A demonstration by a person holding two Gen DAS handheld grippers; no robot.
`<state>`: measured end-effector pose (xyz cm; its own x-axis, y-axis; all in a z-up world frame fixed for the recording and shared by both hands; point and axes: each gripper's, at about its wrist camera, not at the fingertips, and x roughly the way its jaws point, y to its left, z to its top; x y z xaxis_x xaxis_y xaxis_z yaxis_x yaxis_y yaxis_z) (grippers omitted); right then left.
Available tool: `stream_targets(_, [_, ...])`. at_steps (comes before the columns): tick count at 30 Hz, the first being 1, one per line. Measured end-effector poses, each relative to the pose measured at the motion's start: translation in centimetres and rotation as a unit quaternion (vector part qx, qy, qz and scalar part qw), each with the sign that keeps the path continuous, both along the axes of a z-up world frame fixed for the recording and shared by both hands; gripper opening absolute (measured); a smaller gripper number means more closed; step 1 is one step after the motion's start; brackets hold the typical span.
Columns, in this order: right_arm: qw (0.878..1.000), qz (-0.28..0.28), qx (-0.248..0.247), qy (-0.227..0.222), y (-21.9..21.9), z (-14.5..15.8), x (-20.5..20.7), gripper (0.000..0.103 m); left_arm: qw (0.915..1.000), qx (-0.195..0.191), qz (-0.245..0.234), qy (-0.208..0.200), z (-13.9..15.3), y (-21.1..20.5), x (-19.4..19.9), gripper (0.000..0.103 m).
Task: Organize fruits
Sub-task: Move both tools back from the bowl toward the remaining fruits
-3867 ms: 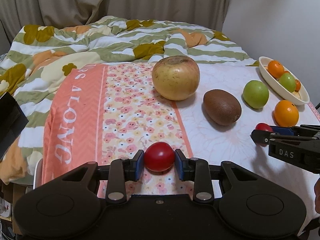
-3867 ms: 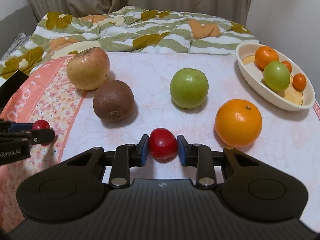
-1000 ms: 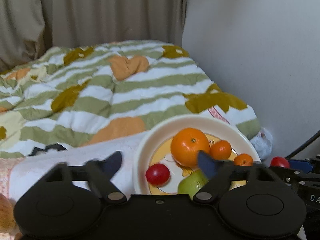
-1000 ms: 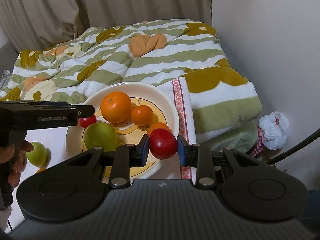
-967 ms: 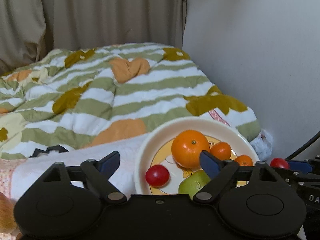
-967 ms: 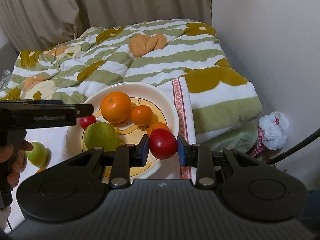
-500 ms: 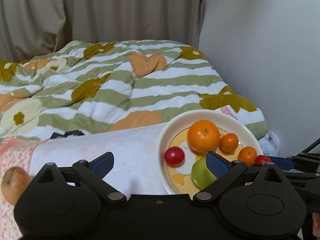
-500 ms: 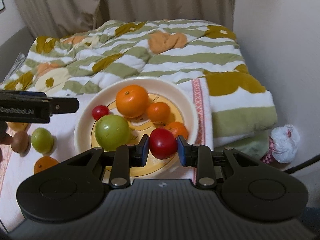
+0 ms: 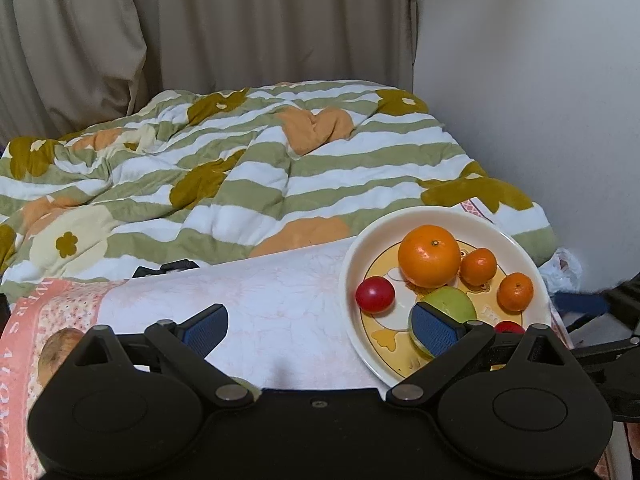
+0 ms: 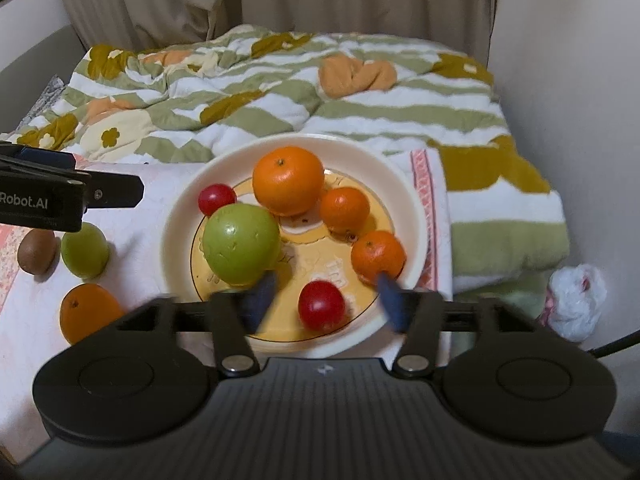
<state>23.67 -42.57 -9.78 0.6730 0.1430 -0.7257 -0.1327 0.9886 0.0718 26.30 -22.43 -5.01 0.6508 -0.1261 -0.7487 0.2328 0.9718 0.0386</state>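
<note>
Right claw [image 10: 322, 304]: jaws opening over the near part of the plate; the blurred pads stand clear on either side of a small red fruit, neither one pressing it.
Released fruit: small red fruit [image 10: 321, 305] rests on the plate floor between the spread pads, near the front rim.
Left claw [image 9: 320, 326]: jaws spread wide and empty, held above the cloth-covered worktop [image 9: 260, 300]; its right pad overlaps the plate's near side in this view.
Plate [image 10: 180, 216]: cream rim, yellow centre; holds a green apple [image 10: 240, 244], a large orange [image 10: 288, 180], two small mandarins [image 10: 345, 210], and a second red fruit [image 10: 217, 199] by the left rim.
Fruit outside the plate: to its left lie an orange [image 10: 86, 312], a green fruit [image 10: 85, 254] and a kiwi [image 10: 37, 251]; a yellowish apple [image 9: 56, 350] shows at the left edge of the left wrist view.
Beyond: striped floral quilt [image 10: 280, 92], then curtains.
Step in hand: letting go of the red fruit into the plate; judged finished once the pads lift away.
Next move: both claws must travel back to the loose fruit; the larger pieces likely need nearly the full jaw width, and room on the plate is shrinking, so placement may call for care against rolling.
</note>
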Motion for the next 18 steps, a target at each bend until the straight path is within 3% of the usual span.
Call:
stream_targets(1, [1.000,-0.004,0.001,-0.009,-0.1,0.3,-0.3,0.103,1.0000,-0.001,0.000,-0.001,0.1,0.0,-0.2,0.100])
stream_targets(8, [1.000,-0.011,0.002,-0.024,-0.7,1.9,-2.0,0.103,0.9998,-0.005,-0.003,-0.020,1.7,0.1,-2.1,0.100])
stream_targets(18, [0.999,-0.010,0.006,-0.043,-1.0,5.8,-6.2,0.103,0.9978,-0.046,0.017,-0.046,4.9,1.6,-6.7,0.100])
